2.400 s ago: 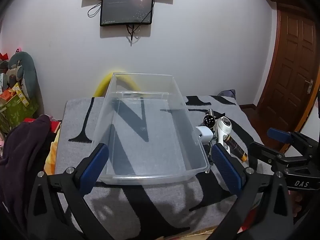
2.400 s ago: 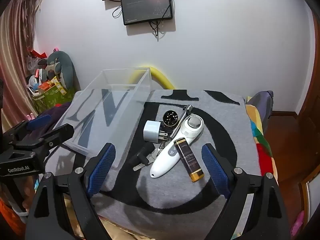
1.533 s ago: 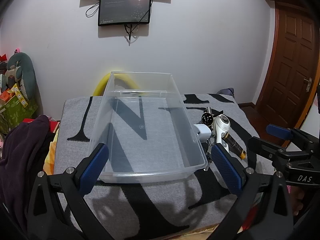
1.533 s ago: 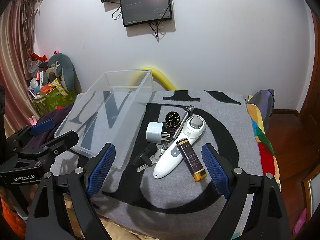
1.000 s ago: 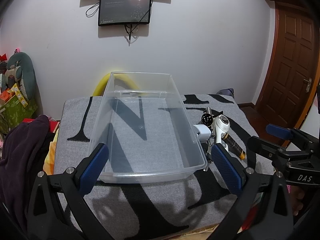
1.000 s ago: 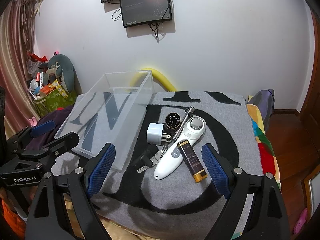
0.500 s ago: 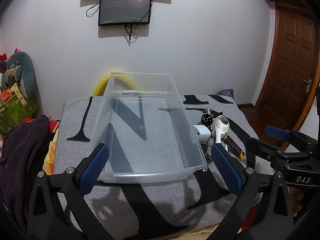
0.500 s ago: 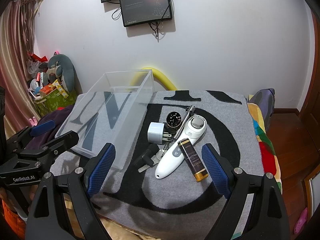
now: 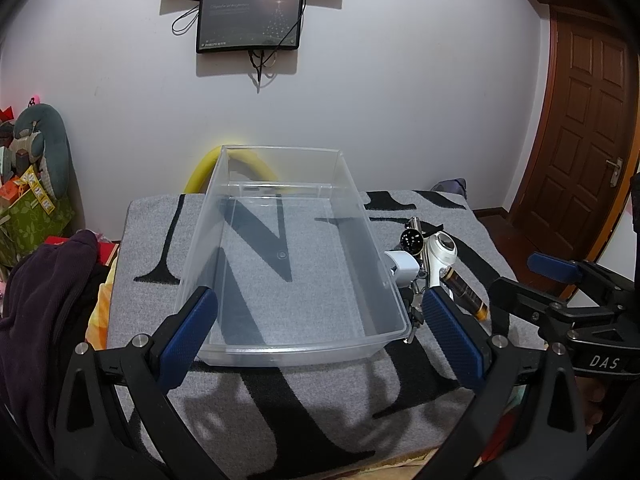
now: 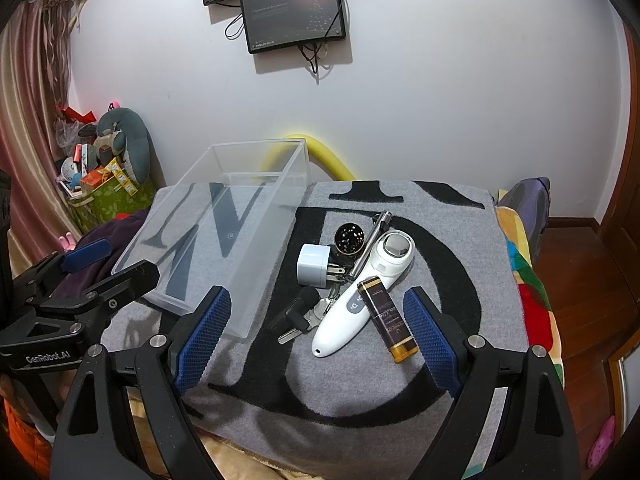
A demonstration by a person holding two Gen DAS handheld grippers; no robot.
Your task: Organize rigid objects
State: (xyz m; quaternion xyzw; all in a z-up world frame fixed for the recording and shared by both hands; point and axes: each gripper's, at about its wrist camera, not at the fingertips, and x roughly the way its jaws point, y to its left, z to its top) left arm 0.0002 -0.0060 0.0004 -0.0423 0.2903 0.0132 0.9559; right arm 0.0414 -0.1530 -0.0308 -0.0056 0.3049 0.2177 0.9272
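Right wrist view: right tool [image 10: 316,334] gaping wide, empty, hovering low over the near edge of the bed [image 10: 472,240], aimed at the heap of small things. Left tool [image 9: 320,334] likewise spread and empty, framing the near end of the clear bin [image 9: 384,280].

Nothing in the bin yet; judged the very start, the first pick not begun. Heap just right of the bin: white charger [image 10: 313,262], keys [image 10: 304,320], white handheld device [image 10: 364,300], brown bottle [image 10: 388,322] leaning on it, round tin [image 10: 349,237], metal pen [image 10: 370,244], all touching or overlapping.

Next move likely calls for lowering onto an outer piece, the bottle or device, closing across its narrow width without dragging neighbours.

Grey-and-black blanket [image 10: 440,380] over the bed; white wall, monitor [image 10: 294,12], wooden door [image 9: 588,128], clutter off the left edge.
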